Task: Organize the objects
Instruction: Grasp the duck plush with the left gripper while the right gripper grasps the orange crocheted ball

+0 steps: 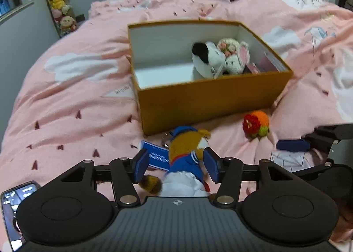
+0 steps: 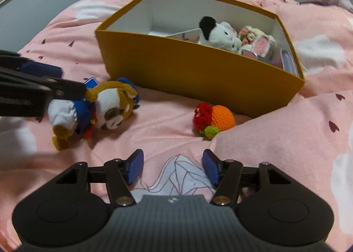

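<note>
While our left gripper [image 1: 176, 167] clamped the soft, light sailor plush [image 1: 184, 159] by its torso just before the orange box [image 1: 209, 101], our right gripper [image 2: 173, 169] hung apart, empty.

The box's [image 1: 209, 101] left half lies open — plush toys [image 1: 220, 57] crowd its right end.
</note>
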The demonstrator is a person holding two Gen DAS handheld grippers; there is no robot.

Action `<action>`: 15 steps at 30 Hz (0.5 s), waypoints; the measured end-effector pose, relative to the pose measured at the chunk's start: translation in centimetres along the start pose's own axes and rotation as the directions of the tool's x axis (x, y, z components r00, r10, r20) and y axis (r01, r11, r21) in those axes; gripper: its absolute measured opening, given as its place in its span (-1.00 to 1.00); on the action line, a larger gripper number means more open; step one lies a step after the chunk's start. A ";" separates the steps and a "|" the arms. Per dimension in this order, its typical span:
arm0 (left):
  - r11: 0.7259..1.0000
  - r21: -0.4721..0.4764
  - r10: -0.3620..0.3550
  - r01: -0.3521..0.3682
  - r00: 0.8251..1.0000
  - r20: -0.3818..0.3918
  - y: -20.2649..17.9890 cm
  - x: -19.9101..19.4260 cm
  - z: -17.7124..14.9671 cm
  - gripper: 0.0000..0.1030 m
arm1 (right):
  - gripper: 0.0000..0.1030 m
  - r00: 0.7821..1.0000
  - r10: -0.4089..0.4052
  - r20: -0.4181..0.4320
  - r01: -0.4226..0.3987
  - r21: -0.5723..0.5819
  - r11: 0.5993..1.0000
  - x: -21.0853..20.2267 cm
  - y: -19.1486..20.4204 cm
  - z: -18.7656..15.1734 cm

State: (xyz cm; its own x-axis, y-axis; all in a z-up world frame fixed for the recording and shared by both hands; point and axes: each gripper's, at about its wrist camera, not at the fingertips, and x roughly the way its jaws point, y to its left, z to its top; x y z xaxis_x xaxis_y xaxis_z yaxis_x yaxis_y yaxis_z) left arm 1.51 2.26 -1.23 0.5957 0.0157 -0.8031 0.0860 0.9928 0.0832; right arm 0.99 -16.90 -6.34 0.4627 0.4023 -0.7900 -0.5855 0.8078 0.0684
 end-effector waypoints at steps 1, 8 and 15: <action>1.000 -0.001 -0.005 0.005 1.000 -0.013 -0.1 0.4 -0.1 0.23 | 0.24 1.000 0.000 0.001 0.000 -0.007 1.000 0.0 0.0 0.0; 0.999 -0.048 0.006 -0.011 0.995 -0.096 0.7 2.7 -0.2 0.23 | 0.33 1.000 -0.019 -0.017 0.018 -0.044 0.999 0.8 0.6 0.2; 0.991 -0.118 -0.074 0.060 0.990 -0.118 1.4 4.2 0.0 0.23 | 0.35 0.999 -0.019 -0.038 0.017 -0.069 0.997 1.3 1.1 0.2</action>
State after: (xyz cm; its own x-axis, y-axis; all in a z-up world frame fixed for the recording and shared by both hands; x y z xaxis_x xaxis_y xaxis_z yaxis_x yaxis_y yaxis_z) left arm 4.09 3.69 -4.48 0.4889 -0.0443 -0.8712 0.0267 0.9990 -0.0359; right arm 1.08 -15.39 -7.18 0.4486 0.3699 -0.8136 -0.6222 0.7827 0.0128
